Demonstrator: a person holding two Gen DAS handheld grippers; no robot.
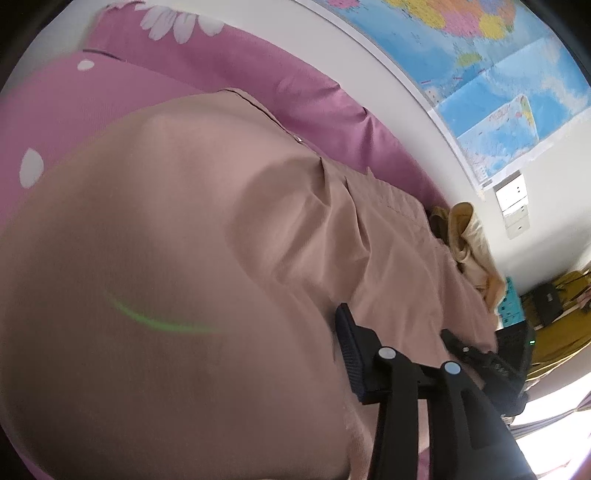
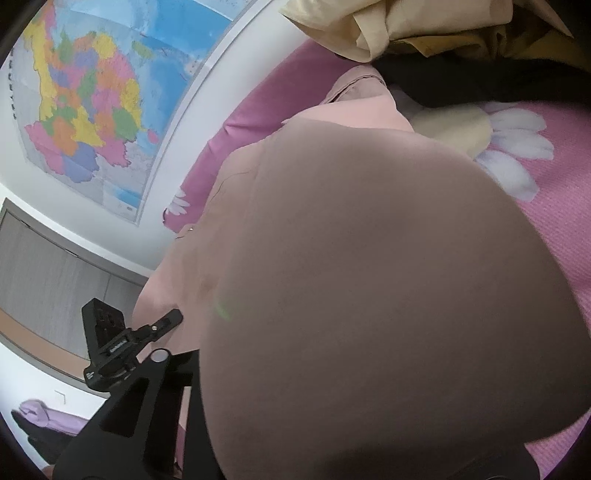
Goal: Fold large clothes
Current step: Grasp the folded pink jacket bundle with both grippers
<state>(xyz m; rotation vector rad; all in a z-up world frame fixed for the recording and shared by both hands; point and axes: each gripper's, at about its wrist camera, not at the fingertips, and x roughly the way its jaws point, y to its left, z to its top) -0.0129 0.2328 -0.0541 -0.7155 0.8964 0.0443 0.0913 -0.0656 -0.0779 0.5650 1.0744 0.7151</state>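
A large beige-pink garment [image 1: 207, 229] lies on a pink bedspread [image 1: 280, 85] with white daisies and fills most of both views [image 2: 369, 277]. A fold of it bulges right up against each lens. My left gripper [image 1: 399, 332] is at the lower right of its view, and cloth runs between its two fingers. In the right wrist view only one finger [image 2: 162, 325] of my right gripper shows, at the lower left; the garment drapes over the other one.
A heap of yellow and dark clothes [image 1: 469, 243] lies at the bed's end [image 2: 424, 29]. A wall map [image 1: 480, 66] hangs beside the bed [image 2: 92, 103]. A grey wardrobe [image 2: 48, 266] stands at the left.
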